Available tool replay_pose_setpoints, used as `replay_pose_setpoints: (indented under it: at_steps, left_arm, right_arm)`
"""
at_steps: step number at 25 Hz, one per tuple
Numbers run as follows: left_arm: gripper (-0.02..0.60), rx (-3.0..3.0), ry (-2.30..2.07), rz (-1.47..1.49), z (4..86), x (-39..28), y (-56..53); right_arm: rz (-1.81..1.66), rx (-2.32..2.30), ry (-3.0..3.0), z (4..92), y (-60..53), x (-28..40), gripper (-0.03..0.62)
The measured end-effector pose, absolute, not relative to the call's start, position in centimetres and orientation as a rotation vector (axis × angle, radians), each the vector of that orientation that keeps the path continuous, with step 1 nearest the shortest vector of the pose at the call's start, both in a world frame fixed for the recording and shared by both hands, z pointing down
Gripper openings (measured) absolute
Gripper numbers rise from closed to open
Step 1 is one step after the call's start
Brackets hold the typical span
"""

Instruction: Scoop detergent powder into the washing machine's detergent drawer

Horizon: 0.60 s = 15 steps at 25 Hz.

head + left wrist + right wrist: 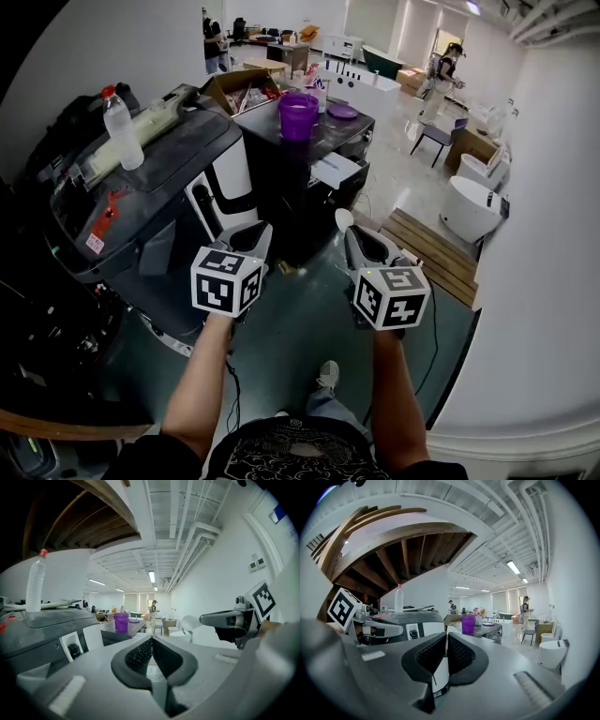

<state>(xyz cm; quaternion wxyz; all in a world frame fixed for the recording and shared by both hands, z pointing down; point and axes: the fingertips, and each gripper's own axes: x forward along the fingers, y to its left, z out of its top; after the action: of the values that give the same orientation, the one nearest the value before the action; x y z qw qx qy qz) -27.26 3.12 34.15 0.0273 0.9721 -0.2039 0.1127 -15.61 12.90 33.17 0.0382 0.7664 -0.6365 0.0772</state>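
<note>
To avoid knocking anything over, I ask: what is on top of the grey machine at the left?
On the grey machine, a clear bottle with a red cap stands upright beside a long pale object lying flat. The surface under them is covered.

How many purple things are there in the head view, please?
2. A purple bucket stands on the dark counter. A flat purple disc, perhaps its lid, lies just right of it. More could be hidden in the clutter behind.
</note>
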Motion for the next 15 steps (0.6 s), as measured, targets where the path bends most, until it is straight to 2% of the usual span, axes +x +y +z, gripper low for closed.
replay_pose_setpoints:
  at_steps: [7, 15]
  left_arm:
    - [0.000, 3.006, -0.629, 0.357, 35.0, -23.0, 0.6]
    - [0.000, 3.001, -0.635, 0.382, 36.0, -14.7, -3.5]
  right_arm:
    - [0.245, 2.342, -1.963, 34.4, 10.4, -11.6, 0.038]
    - [0.261, 2.288, -2.004, 35.7, 5.3, -4.5, 0.038]
